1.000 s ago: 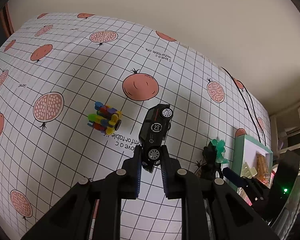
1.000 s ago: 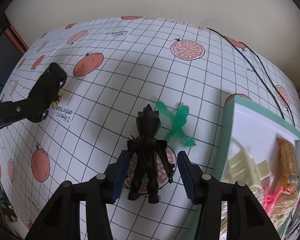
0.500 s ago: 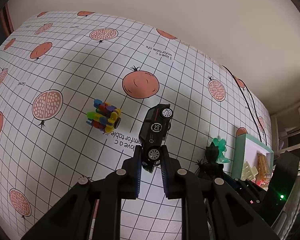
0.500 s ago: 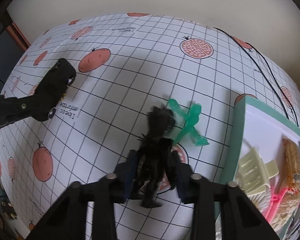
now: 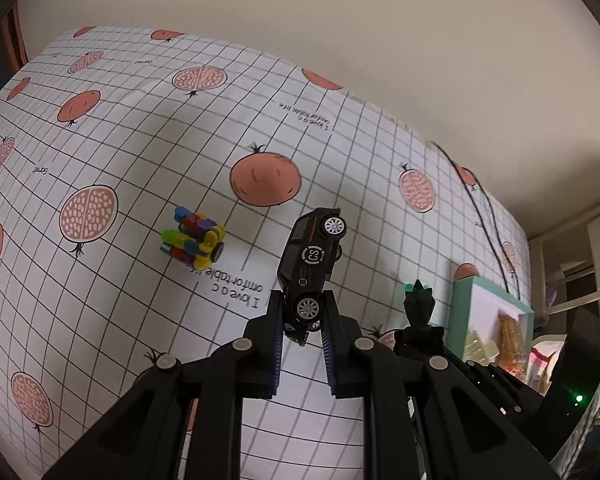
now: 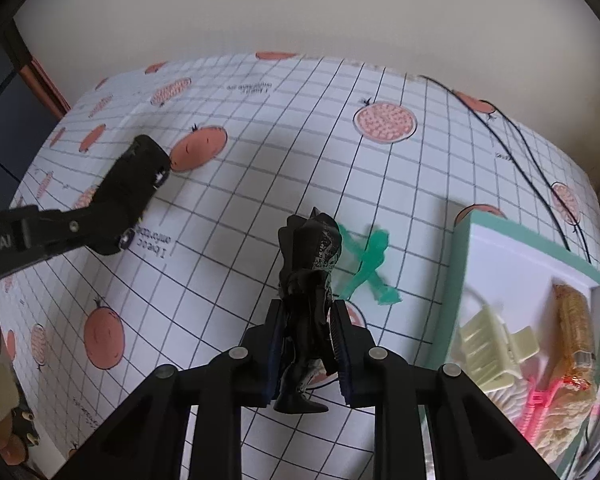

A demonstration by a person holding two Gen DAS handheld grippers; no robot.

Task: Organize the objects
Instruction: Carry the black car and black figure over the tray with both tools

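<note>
Tabletop (image 5: pixel 100 152) under a white grid cloth printed with pomegranates, against a plain cream wall.

Left tongs (image 5: pixel 303 322) clamped on the rear of a black toy car (image 5: pixel 314 250), nose raised above the cloth; right tongs (image 6: pixel 306 344) closed around a black figurine (image 6: pixel 308 276), held upright. Near the car, a multicoloured block toy (image 5: pixel 192 238). Just behind the figurine, a green plastic figure (image 6: pixel 370 264), blurred. At right, a teal-rimmed tray (image 6: pixel 466 240) with a cream hair clip (image 6: pixel 488 340). Black cables (image 6: pixel 540 176) across the far corner.

right hand-held gripper (image 6: pixel 306 344) clamping black figure (image 6: pixel 308 280), green figure (image 6: pixel 370 266) beside, teal tray (image 6: pixel 460 264) right
</note>
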